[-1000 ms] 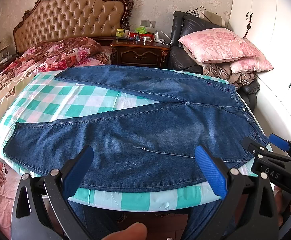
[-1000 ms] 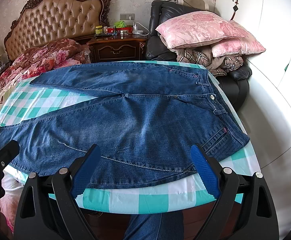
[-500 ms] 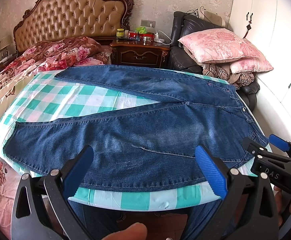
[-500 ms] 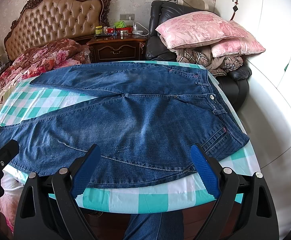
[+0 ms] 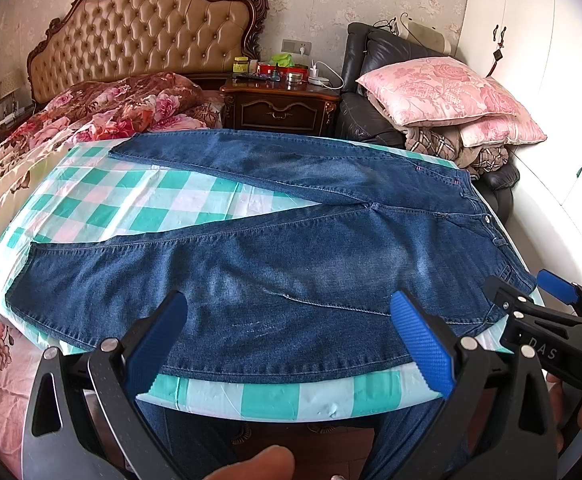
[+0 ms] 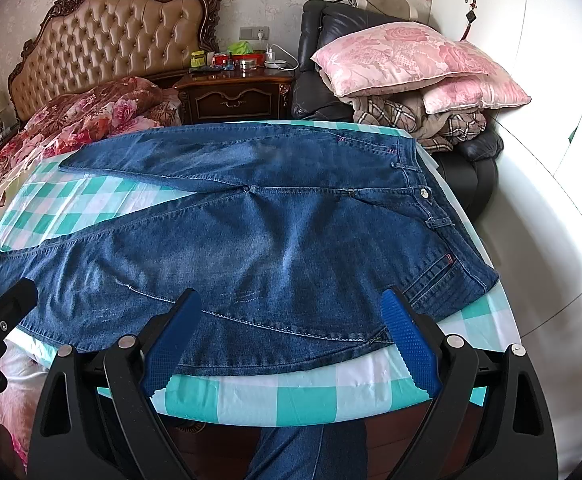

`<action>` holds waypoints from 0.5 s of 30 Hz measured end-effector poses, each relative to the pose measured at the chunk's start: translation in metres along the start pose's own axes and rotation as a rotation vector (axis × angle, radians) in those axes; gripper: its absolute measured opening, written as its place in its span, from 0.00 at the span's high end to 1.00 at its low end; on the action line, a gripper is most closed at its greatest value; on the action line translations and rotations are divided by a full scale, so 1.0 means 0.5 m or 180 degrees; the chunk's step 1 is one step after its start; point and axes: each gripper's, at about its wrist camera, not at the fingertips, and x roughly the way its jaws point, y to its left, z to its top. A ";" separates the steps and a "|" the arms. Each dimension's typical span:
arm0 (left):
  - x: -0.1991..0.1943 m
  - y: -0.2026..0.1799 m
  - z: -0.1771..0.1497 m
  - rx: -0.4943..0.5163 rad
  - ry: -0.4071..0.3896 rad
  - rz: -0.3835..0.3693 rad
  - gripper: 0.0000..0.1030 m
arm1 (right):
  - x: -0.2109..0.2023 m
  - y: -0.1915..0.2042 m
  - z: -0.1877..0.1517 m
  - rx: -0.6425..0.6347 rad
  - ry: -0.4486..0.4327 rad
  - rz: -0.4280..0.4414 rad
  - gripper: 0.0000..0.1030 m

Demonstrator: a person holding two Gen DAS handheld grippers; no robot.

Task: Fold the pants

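Blue pads frame each view: the left tool (image 5: 291, 334) stands wide apart with nothing between its jaws, poised off the near edge of the table (image 5: 275, 398), and the right tool (image 6: 291, 330) is spread just as wide, also holding nothing. In the left wrist view the right tool shows at the right margin, near the waistband corner. Just past the pads lie the jeans (image 5: 275, 280), spread flat on the green-and-white checked cloth (image 5: 139, 200), waistband to the right, legs running left and splayed apart so a wedge of cloth shows between them. The near leg runs along the front edge of the table; the far leg angles toward the back. Beyond the table on the left is a bed with a floral quilt (image 5: 103, 112) and a tufted headboard (image 5: 147, 32). A dark nightstand (image 5: 279, 106) stands beside it, and pink pillows (image 6: 407, 60) are piled on a black chair to the right.
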 end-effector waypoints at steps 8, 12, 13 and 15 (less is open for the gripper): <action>0.000 0.001 0.000 0.0001 -0.0003 0.0002 0.01 | 0.001 0.001 0.000 -0.0001 0.0002 0.0001 0.15; 0.001 0.001 0.000 0.0002 0.0013 -0.0002 0.01 | 0.002 0.001 -0.001 0.0003 0.0015 0.0023 0.15; 0.002 0.002 -0.001 0.0003 0.0020 -0.0003 0.01 | 0.005 0.000 -0.002 0.0015 0.0048 0.0060 0.15; 0.007 -0.003 -0.007 0.0008 0.0037 0.0004 0.01 | 0.020 -0.009 -0.004 0.0078 0.0163 0.0192 0.15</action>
